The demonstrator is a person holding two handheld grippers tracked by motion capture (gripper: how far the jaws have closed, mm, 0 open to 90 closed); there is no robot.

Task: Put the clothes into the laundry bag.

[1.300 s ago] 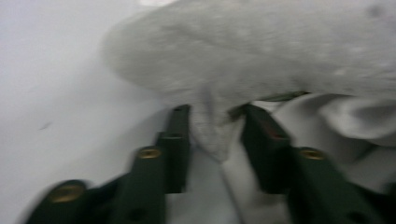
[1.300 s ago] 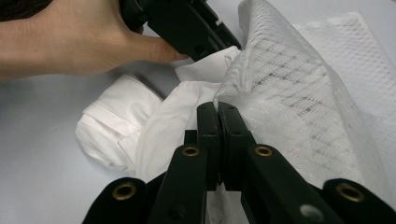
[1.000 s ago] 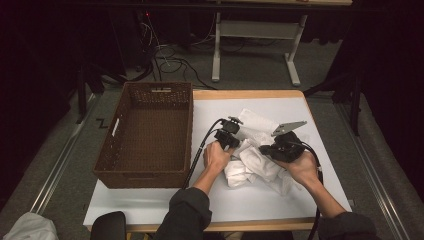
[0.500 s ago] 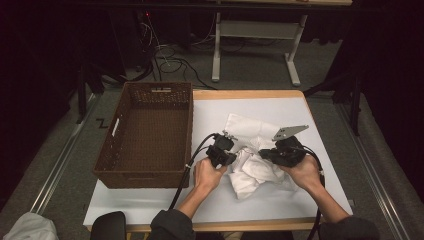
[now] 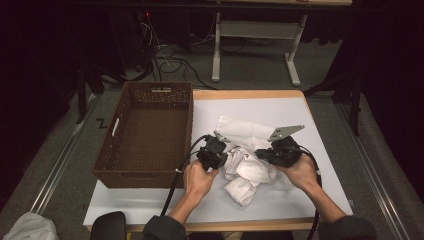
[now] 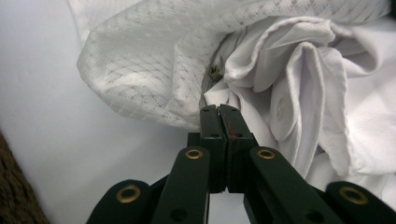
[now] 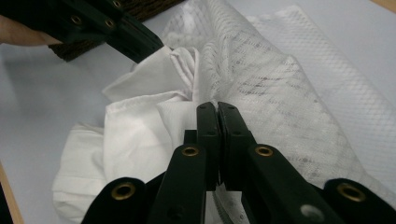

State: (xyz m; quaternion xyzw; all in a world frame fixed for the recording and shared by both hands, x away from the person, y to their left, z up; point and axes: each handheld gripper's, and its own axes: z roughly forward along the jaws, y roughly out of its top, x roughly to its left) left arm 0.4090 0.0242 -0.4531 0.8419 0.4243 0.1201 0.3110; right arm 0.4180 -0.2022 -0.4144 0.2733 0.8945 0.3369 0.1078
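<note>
Basket (image 5: 145, 135) on table (image 5: 320, 195), left of crumpled cloth (image 5: 247, 167).

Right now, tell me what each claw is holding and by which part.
Both claws are shut at the crumpled white shirt. The left claw meets a fold by the mesh cloth; the right claw meets its middle. Whether either pinches fabric cannot be told.

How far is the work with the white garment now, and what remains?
Done: little that shows; the white garment lies crumpled on the table, not folded, and the brown basket holds nothing. In hand: the left hand-held gripper and right hand-held gripper are shut at the cloth's edges; whether they pinch cloth is unclear. Left: probably spreading and folding.
</note>
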